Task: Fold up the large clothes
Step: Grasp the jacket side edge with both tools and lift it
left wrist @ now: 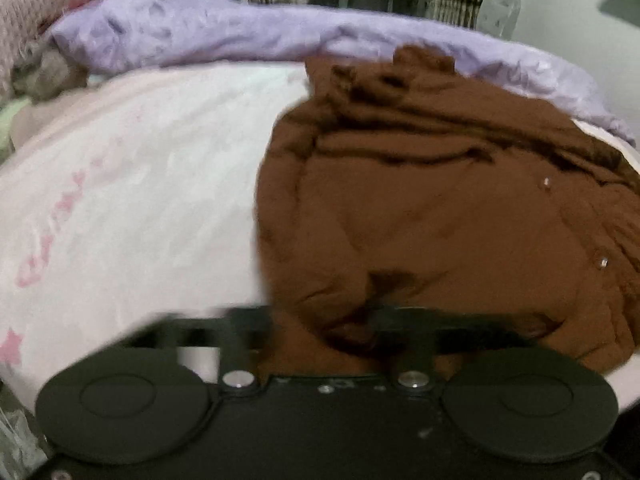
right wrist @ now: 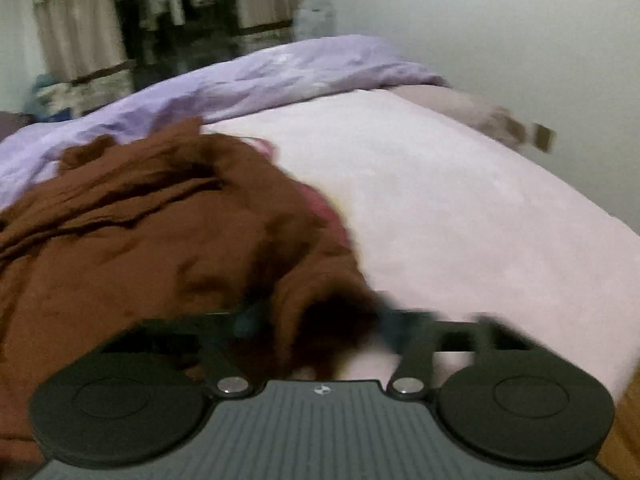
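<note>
Garment: the brown garment (left wrist: 440, 220) is spread crumpled on the bed (left wrist: 140, 184), filling the right of the left view.
Left tool (left wrist: 320, 320): fabric is bunched between its fingers; clamping cannot be told.
Right tool (right wrist: 324, 320): likewise, at the garment's opposite near edge.

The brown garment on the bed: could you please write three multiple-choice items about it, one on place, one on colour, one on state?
1. Where does the brown garment lie?
A. on the pale pink sheet
B. on a chair
C. on the floor

2. What colour is the duvet behind it?
A. green
B. lilac
C. black

3. How does the garment lie?
A. neatly folded
B. on a hanger
C. rumpled

Key: 1 A, the sheet shows around it; 2 B, lilac in both views; 3 C, creases and bunched folds cross it.
</note>
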`<action>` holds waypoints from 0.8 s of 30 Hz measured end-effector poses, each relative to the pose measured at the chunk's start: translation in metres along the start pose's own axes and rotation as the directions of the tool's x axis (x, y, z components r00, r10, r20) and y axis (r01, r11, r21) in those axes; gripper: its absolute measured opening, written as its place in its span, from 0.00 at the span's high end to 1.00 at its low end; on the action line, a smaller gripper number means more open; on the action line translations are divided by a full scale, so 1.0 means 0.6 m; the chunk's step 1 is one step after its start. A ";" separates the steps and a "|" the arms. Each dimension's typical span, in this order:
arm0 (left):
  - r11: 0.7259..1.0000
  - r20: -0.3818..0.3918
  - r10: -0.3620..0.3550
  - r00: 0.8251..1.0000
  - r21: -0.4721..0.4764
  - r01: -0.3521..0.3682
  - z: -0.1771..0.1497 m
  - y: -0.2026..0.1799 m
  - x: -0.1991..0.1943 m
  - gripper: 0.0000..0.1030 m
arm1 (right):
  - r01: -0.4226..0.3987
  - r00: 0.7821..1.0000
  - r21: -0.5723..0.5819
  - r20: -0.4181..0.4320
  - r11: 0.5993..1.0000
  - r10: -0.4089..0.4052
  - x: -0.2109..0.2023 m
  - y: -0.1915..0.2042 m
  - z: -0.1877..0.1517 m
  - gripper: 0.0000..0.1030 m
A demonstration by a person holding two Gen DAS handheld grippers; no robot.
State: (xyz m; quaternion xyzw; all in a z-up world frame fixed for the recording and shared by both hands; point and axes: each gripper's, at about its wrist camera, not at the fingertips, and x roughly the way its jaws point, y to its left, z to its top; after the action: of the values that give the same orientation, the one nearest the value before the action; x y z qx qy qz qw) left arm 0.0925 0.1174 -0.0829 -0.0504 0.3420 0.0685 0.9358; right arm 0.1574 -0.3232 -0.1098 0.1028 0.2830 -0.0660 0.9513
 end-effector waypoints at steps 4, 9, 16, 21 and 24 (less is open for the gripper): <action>0.999 0.110 0.025 0.994 0.019 -0.027 0.034 -0.001 -0.046 0.84 | 0.003 0.998 -0.007 0.057 1.000 -0.003 -0.064 0.031 0.009 0.87; 0.998 0.124 0.034 0.992 -0.047 -0.028 0.071 0.048 -0.087 0.84 | -0.033 0.994 0.039 0.102 0.999 0.029 -0.165 0.050 0.023 0.87; 0.993 -0.061 0.051 0.997 -0.100 -0.057 0.012 0.072 0.007 0.63 | 0.058 0.996 0.081 -0.071 0.995 -0.053 -0.094 0.052 -0.055 0.83; 0.991 -0.085 0.099 0.991 -0.079 -0.106 0.019 0.061 0.016 0.00 | 0.038 0.999 0.108 -0.021 0.993 -0.036 -0.104 0.039 -0.049 0.46; 0.988 -0.101 0.044 0.994 -0.140 -0.058 0.020 0.070 0.029 0.00 | 0.052 0.998 0.148 0.017 0.988 -0.055 -0.117 0.031 -0.048 0.23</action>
State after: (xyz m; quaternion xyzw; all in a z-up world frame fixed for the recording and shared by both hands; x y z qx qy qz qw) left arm 0.1066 0.1621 -0.0872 -0.1118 0.3827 0.1142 0.9100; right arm 0.0874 -0.2939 -0.0915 0.1645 0.2698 -0.1133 0.9420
